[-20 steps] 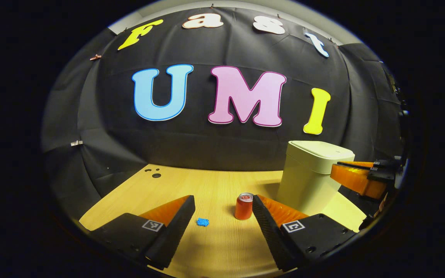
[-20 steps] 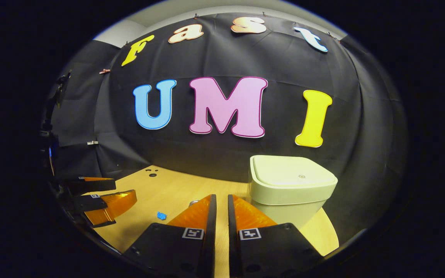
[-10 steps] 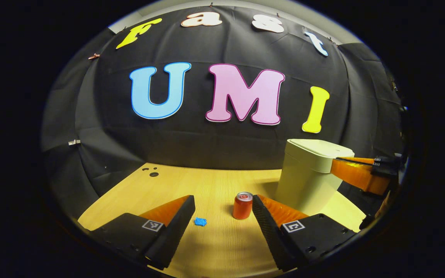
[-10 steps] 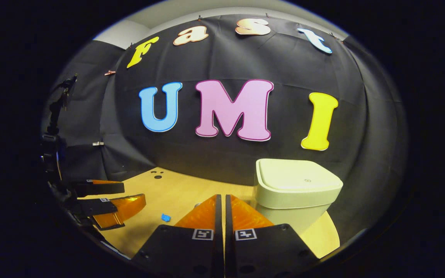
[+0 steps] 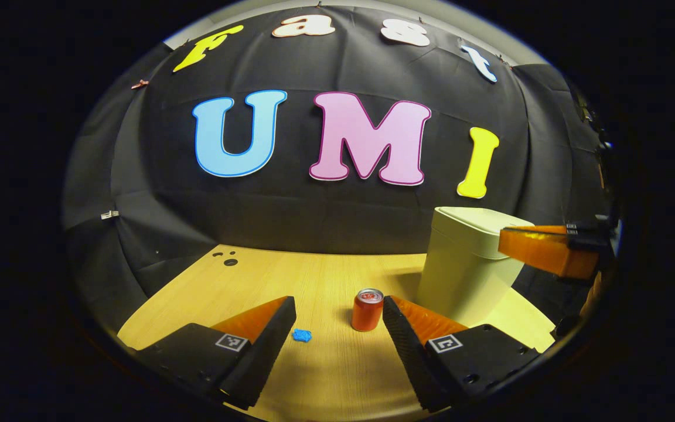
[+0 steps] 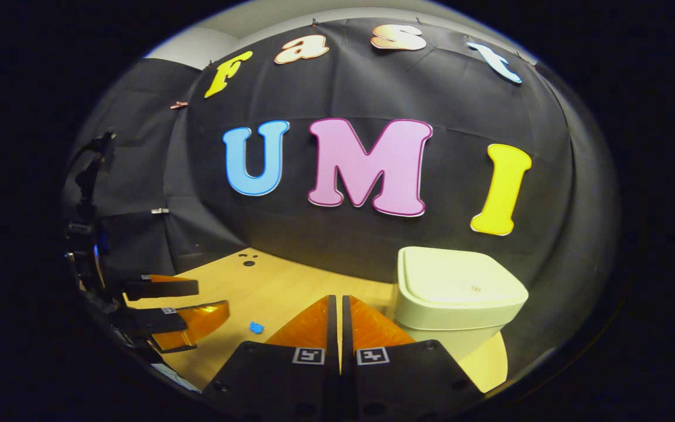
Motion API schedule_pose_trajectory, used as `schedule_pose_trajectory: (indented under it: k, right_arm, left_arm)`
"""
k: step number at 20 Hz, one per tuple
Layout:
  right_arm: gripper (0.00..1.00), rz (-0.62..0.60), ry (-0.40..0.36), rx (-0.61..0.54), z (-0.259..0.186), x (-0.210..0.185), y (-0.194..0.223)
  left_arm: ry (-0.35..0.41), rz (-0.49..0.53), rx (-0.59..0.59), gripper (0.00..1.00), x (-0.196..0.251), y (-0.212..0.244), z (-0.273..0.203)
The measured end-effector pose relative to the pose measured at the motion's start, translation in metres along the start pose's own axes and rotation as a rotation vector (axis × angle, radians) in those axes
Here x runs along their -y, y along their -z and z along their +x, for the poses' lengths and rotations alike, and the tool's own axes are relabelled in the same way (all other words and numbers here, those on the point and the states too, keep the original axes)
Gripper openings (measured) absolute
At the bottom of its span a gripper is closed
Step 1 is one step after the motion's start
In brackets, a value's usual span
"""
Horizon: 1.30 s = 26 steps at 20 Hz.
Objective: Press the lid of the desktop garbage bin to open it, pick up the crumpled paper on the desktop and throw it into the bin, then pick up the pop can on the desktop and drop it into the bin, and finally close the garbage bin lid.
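behind the right gripper [image 6: 338, 302], pop can hidden.

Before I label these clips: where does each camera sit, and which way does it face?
Left gripper view: rides the left hand-held gripper, open, facing the pop can, blue crumpled paper and bin.
Right gripper view: rides the right hand-held gripper, shut, facing the bin's closed lid.
Shared: bin, paper, table, each other's gripper.

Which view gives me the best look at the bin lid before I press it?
The right gripper view: it looks down onto the lid, showing its whole closed top and the small mark near its middle. The left gripper view shows the lid edge-on from the side, partly behind the right gripper.
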State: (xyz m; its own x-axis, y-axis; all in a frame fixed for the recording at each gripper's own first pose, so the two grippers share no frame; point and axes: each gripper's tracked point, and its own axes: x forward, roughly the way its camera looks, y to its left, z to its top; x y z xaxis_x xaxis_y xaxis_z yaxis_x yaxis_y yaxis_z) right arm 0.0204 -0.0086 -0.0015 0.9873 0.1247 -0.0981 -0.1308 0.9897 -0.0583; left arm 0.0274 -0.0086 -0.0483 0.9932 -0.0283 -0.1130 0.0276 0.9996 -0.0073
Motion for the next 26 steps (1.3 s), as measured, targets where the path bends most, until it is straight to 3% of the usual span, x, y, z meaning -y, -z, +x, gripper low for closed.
schedule_pose_trajectory:
  k: [8,13,26]
  right_arm:
    - [0.05,0.044,0.176,0.016,0.017,0.093,-0.020]
    - [0.05,0.054,0.240,0.019,0.026,0.136,-0.023]
    - [0.05,0.084,0.279,-0.067,0.039,0.163,0.014]
  left_arm:
    - [-0.005,-0.001,-0.031,0.96,0.001,0.007,0.006]
    - [-0.013,0.006,-0.058,0.96,0.003,0.015,0.011]
    - [-0.036,0.000,-0.089,0.96,0.008,0.026,0.016]
